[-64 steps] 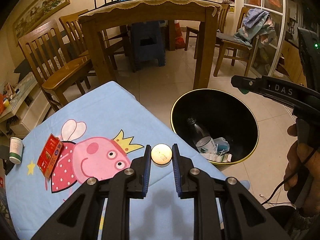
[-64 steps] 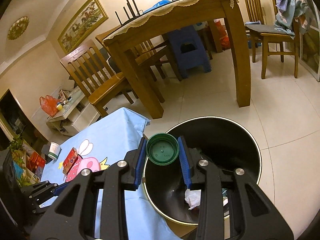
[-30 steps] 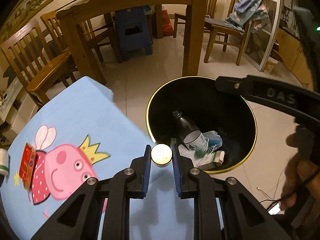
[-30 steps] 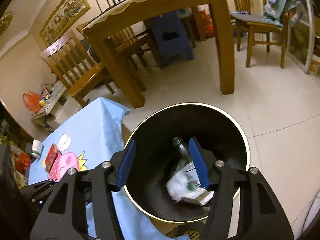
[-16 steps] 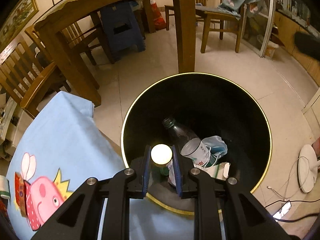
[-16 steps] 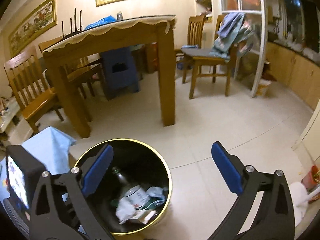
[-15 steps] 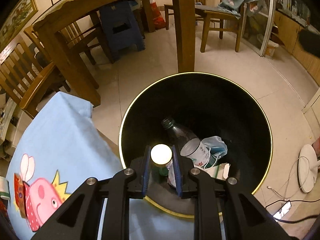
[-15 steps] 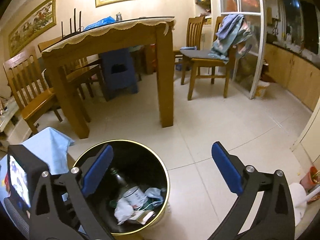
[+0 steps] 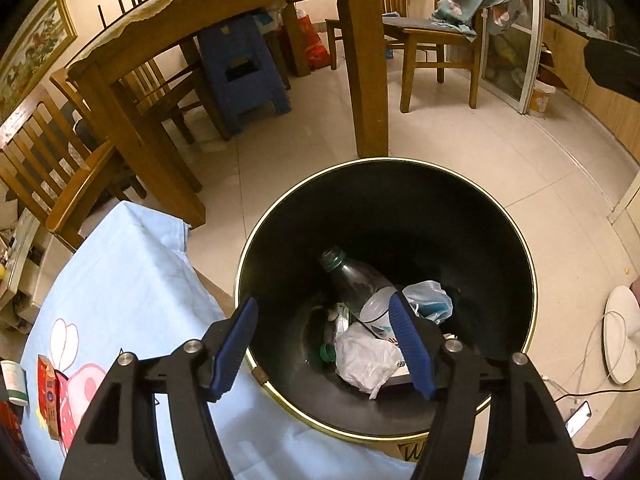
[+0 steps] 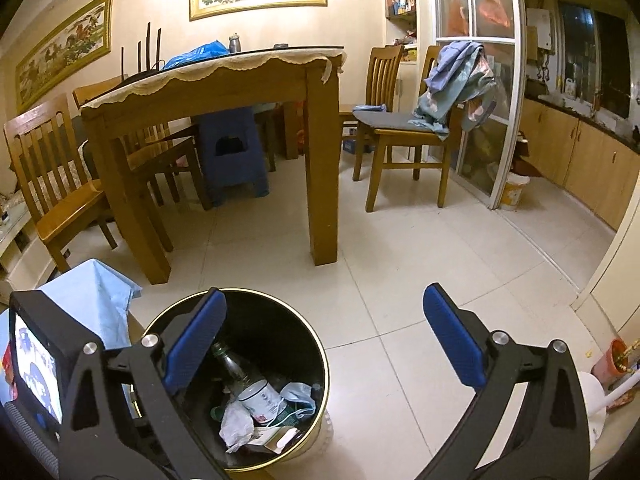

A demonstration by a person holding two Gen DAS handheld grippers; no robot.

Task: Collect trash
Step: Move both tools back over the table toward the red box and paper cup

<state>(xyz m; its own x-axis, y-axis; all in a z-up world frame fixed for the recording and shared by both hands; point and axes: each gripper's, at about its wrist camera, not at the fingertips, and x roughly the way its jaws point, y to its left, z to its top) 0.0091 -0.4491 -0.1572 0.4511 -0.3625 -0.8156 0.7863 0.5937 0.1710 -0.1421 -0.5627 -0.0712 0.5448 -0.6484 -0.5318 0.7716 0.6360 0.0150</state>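
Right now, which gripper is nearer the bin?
Left. The left gripper hangs right over the bin, fingers open above the trash. The right gripper has pulled up and away, open, the bin low on its left.

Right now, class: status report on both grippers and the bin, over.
Left gripper just opened, empty, over trash bin. Right gripper wide open, empty. Bottle in bin. Nothing blocking.

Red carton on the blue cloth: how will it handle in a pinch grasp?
The red carton looks like thin card, so probably light and crushable. It has flat faces, so it likely won't roll. It lies on the loose cloth, which may bunch if pushed.
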